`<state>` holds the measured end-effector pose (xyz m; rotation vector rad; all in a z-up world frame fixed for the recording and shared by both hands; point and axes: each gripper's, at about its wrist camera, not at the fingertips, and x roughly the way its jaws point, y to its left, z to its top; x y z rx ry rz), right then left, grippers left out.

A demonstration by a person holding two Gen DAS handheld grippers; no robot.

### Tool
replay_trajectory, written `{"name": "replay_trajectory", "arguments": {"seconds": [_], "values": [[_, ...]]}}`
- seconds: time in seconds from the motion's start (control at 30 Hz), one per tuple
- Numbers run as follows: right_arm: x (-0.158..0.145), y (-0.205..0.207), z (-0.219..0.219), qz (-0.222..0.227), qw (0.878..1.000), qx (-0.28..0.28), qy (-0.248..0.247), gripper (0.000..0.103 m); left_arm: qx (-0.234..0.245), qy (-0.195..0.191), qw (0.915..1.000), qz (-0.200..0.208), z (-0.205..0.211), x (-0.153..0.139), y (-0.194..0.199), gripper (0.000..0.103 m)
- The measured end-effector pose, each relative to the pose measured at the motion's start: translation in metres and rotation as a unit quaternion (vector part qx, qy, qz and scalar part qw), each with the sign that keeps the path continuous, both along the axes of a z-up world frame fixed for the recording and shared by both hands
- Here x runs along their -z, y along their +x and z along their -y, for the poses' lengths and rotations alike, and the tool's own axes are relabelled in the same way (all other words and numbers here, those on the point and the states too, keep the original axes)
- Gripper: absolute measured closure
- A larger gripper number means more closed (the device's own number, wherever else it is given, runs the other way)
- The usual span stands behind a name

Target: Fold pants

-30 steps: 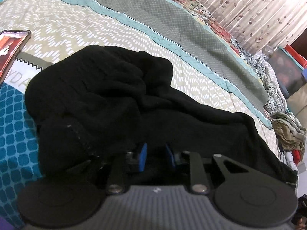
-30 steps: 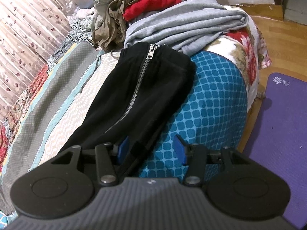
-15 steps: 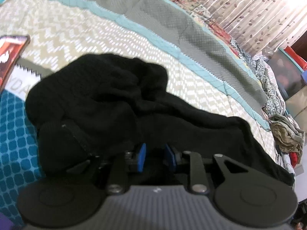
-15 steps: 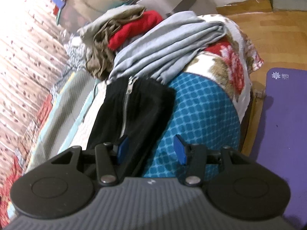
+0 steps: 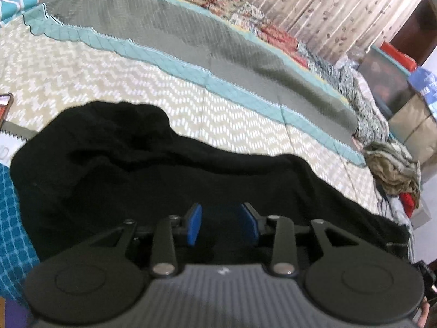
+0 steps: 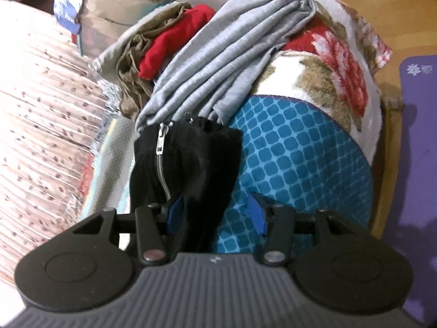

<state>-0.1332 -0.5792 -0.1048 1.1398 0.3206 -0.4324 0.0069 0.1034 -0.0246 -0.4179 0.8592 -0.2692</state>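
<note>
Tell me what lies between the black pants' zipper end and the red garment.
Folded grey cloth lies between the black pants and the red garment, in the right wrist view.

At the left edge of the left wrist view, a red-screened phone [image 5: 5, 106] is cut off (only its corner shows). The black fabric pants [image 5: 169, 186] run under the gripper body, lower part hidden; the upper-left quilt is motion-blurred.

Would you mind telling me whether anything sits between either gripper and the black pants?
Nothing visible does: the black pants lie directly between the left gripper fingers, and the right gripper already straddles their zippered end.
</note>
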Motion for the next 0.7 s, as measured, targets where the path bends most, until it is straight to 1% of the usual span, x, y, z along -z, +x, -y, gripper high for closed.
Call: {"name": "replay_trajectory", "arguments": {"seconds": [0.1,0.17,0.27,0.4,0.43,0.47,0.5,0.53,0.63,0.7], "values": [[-0.001,-0.001,0.003,0.027,1.000,-0.010,0.002,0.048,0.005,-0.001,0.9999,-0.011,0.008,0.001,0.000,0.070],[0.000,0.000,0.004,0.036,0.999,-0.018,0.008,0.048,0.010,0.002,0.9999,-0.012,0.014,0.001,0.001,0.070],[0.006,0.003,0.007,0.055,0.998,-0.025,0.030,0.048,0.019,0.007,0.9997,-0.014,0.022,0.001,0.000,0.069],[0.012,0.011,0.012,0.072,0.996,-0.033,0.048,0.048,0.027,0.013,0.9994,-0.018,0.029,0.002,-0.001,0.067],[0.013,0.013,0.013,0.075,0.995,-0.035,0.050,0.051,0.027,0.013,0.9994,-0.020,0.029,0.002,-0.001,0.067],[0.013,0.016,0.013,0.072,0.995,-0.035,0.052,0.068,0.026,0.012,0.9994,-0.021,0.029,0.002,-0.002,0.067],[0.014,0.018,0.013,0.064,0.996,-0.037,0.053,0.080,0.025,0.010,0.9994,-0.021,0.027,0.002,-0.003,0.067],[0.014,0.019,0.013,0.059,0.996,-0.044,0.054,0.090,0.023,0.009,0.9995,-0.020,0.026,0.002,-0.003,0.067],[0.002,0.014,0.004,0.064,0.996,-0.049,0.034,0.091,0.017,0.004,0.9997,-0.019,0.021,0.001,-0.004,0.067],[-0.014,0.009,-0.007,0.077,0.995,-0.062,0.015,0.091,0.015,-0.005,0.9997,-0.019,0.017,0.002,-0.005,0.067]]}}
